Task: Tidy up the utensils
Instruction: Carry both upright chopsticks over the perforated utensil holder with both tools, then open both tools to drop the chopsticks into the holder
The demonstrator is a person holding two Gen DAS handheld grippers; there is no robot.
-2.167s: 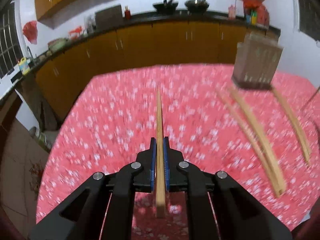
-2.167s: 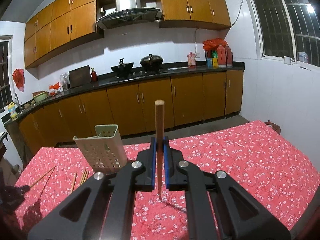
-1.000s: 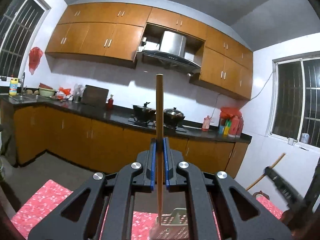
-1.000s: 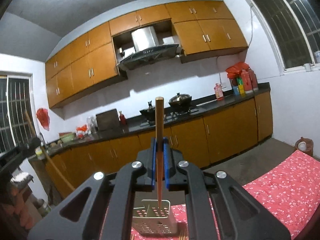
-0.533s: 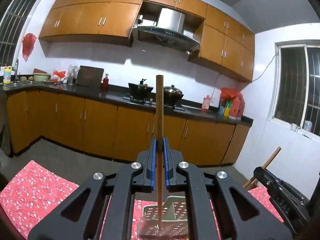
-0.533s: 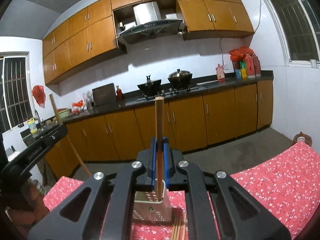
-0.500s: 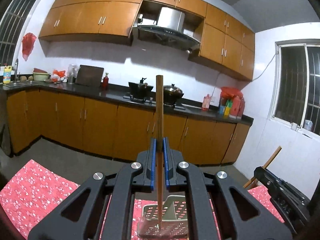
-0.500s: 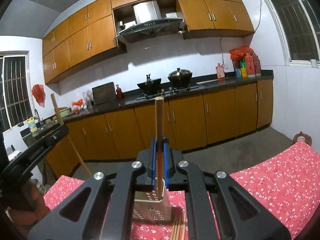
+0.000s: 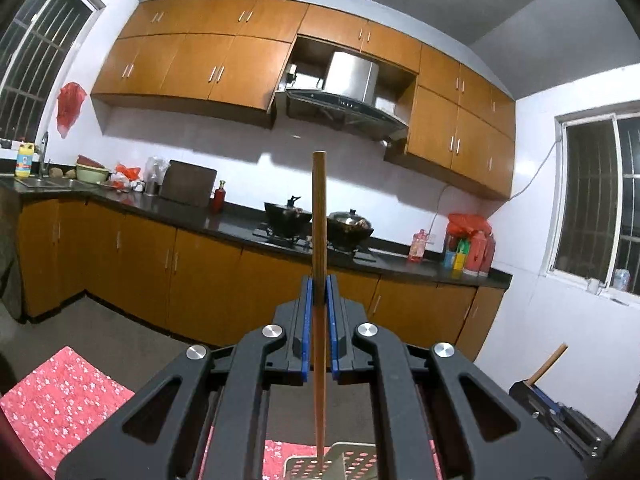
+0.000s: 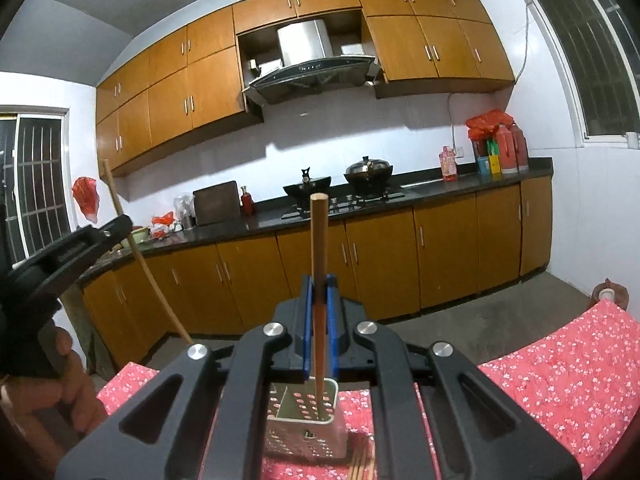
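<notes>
Each tool is closed on one wooden chopstick, held upright. The left tool (image 9: 319, 300) grips its chopstick (image 9: 319, 216) with the tip at the rim of the perforated metal holder (image 9: 352, 462). The right tool (image 10: 319, 300) grips its chopstick (image 10: 319, 240) with the tip inside the holder (image 10: 306, 426), which stands on the red floral worktop (image 10: 568, 376). Spare chopsticks (image 10: 362, 466) lie beside the holder.

Risks are judged as follows: the left tip may catch the rim and tip the holder, and the two tools, being close together, may collide.
</notes>
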